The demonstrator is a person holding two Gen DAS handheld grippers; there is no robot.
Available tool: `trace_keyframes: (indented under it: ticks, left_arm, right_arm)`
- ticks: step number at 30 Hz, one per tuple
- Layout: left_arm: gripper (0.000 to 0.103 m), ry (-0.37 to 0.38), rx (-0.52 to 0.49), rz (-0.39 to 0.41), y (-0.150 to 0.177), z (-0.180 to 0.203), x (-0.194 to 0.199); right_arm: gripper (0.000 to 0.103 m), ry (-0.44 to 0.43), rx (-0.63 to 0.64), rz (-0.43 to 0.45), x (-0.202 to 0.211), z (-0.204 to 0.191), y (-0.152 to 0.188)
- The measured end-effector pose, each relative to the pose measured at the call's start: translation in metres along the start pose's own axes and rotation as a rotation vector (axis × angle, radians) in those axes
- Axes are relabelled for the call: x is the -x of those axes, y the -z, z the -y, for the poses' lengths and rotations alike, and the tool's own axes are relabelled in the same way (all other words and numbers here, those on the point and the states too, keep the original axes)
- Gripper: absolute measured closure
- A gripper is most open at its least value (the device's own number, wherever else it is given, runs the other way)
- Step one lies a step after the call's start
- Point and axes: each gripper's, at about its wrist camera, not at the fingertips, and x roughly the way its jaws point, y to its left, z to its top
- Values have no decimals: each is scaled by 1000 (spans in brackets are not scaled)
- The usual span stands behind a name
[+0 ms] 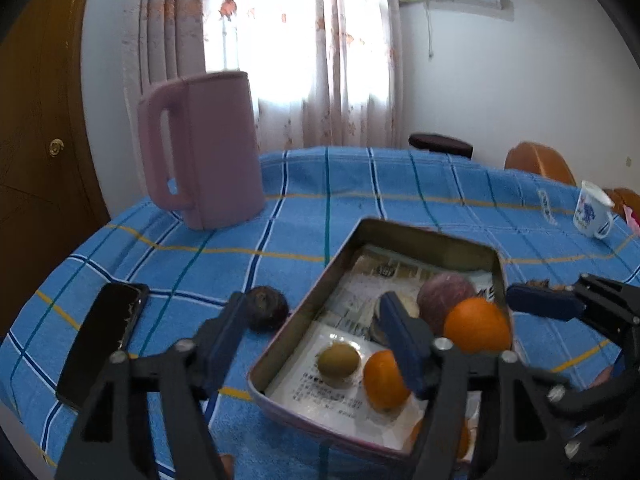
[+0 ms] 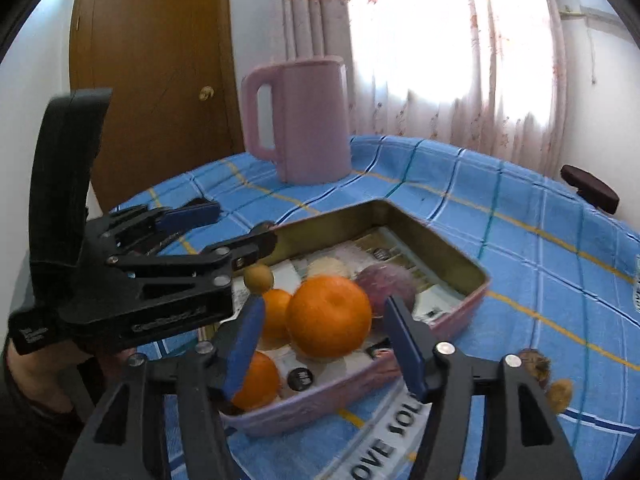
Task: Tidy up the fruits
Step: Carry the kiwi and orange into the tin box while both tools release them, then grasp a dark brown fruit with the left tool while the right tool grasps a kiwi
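A metal tin tray lined with printed paper sits on the blue checked cloth. It holds a large orange, two smaller oranges, a purple fruit and a small olive-green fruit. My right gripper is open, its blue pads either side of the large orange with a gap on each side. My left gripper is open and straddles the tray's left wall. A dark fruit lies on the cloth just outside the tray, near the left gripper's left pad.
A pink jug stands at the back left. A black phone lies near the table's left edge, and a white mug stands far right. Two brown nuts lie right of the tray. A brown door is beyond the table.
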Motion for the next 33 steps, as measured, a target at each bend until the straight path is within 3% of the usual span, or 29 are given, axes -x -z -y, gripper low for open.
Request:
trace_keyframes:
  ticks: [4, 10, 14, 20, 23, 25, 28, 33]
  left_arm:
    - [30, 34, -15, 37, -8, 16, 14]
    - [24, 117, -77, 61, -16, 64, 23]
    - [24, 156, -127, 50, -20, 101, 20]
    - [23, 172, -191, 36, -20, 138, 11]
    - [23, 183, -215, 18, -19, 152, 5]
    - [23, 190, -228, 3, -18, 159, -1]
    - [23, 196, -239, -21, -16, 167, -9]
    - [23, 220, -262, -53, -13, 182, -18]
  right_arm:
    - [40, 94, -17, 15, 31, 34, 6]
    - [40, 290, -104, -46, 52, 101, 26]
    - [40, 310, -156, -124, 47, 127, 39]
    - [41, 267, -196, -196, 28, 139, 47]
    - [49, 217, -236, -223, 17, 147, 47]
    - [63, 187, -253, -258, 9, 150, 48]
    - [75, 197, -245, -228, 17, 148, 47]
    - [75, 309, -261, -164, 42, 155, 52]
